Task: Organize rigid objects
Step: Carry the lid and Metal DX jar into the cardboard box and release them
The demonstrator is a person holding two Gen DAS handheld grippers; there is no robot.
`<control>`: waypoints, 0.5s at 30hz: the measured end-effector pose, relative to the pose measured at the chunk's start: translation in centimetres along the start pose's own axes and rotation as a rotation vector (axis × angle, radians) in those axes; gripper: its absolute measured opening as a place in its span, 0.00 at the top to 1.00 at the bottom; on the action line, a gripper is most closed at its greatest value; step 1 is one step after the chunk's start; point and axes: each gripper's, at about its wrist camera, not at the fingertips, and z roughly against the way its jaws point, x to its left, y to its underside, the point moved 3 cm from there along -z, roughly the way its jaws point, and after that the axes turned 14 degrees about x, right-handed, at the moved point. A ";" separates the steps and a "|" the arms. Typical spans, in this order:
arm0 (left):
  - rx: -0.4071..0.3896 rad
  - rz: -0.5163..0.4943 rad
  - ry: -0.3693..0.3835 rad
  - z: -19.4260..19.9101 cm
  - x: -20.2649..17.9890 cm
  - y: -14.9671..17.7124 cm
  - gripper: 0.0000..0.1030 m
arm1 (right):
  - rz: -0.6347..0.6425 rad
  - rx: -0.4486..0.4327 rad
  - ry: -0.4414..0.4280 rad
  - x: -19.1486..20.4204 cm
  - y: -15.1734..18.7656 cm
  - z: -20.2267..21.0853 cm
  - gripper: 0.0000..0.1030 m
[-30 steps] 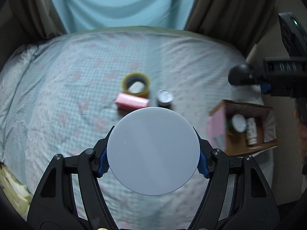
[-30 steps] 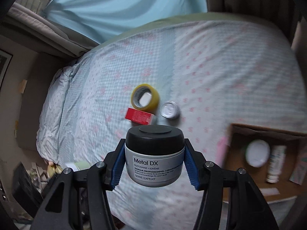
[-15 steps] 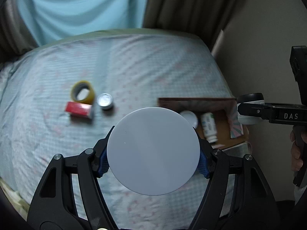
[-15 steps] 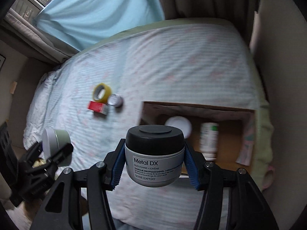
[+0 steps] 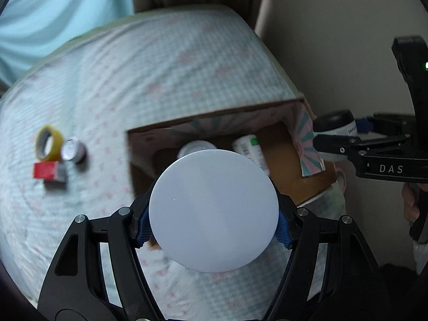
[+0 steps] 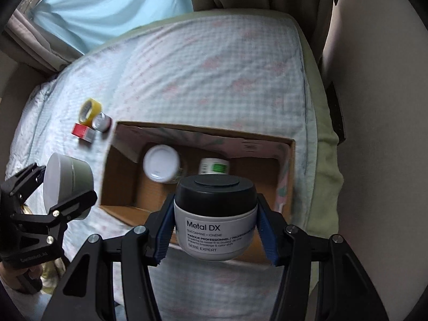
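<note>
Above a bed (image 6: 214, 61) with a checked floral cover, the right gripper (image 6: 215, 226) is clamped on a Metal DX hair-mask jar (image 6: 215, 214), held upright with its black lid up and label facing the camera, over the near edge of an open cardboard box (image 6: 290, 160). The left gripper (image 5: 212, 218) is clamped on a grey round tin (image 5: 212, 208), tipped on its side so its flat white face points at the left wrist camera, its axis running along the fingers; it hangs at the box's near left corner. Inside the box lie a white-lidded jar (image 6: 161, 163) and, just beside it, a white bottle with a green label (image 6: 214, 166). Left of the box on the bed sit a yellow tape roll (image 6: 89, 109), a small metal can (image 6: 101, 121) and a red carton (image 6: 83, 131), clustered close together.
</note>
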 end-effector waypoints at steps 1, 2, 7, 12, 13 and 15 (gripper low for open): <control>0.012 -0.011 0.001 -0.8 -0.4 -0.3 0.34 | 0.024 0.000 0.017 -0.3 -0.3 -0.6 0.49; 0.033 -0.026 0.002 -2.2 -0.9 -0.8 0.34 | 0.056 -0.002 0.039 -0.5 -0.6 -1.2 0.49; 0.106 -0.082 -0.009 -7.3 -2.0 -1.9 0.34 | 0.261 -0.018 0.138 -0.5 -1.6 -4.3 0.49; 0.165 -0.162 -0.036 -11.1 -2.9 -2.0 0.34 | 0.473 0.012 0.221 -0.2 -2.2 -7.7 0.49; 0.171 -0.176 -0.044 -11.5 -3.0 -1.9 0.34 | 0.497 0.021 0.229 -0.3 -2.2 -8.3 0.49; 0.182 -0.202 -0.057 -12.2 -3.2 -1.7 0.34 | 0.538 0.040 0.250 -0.5 -2.3 -9.1 0.49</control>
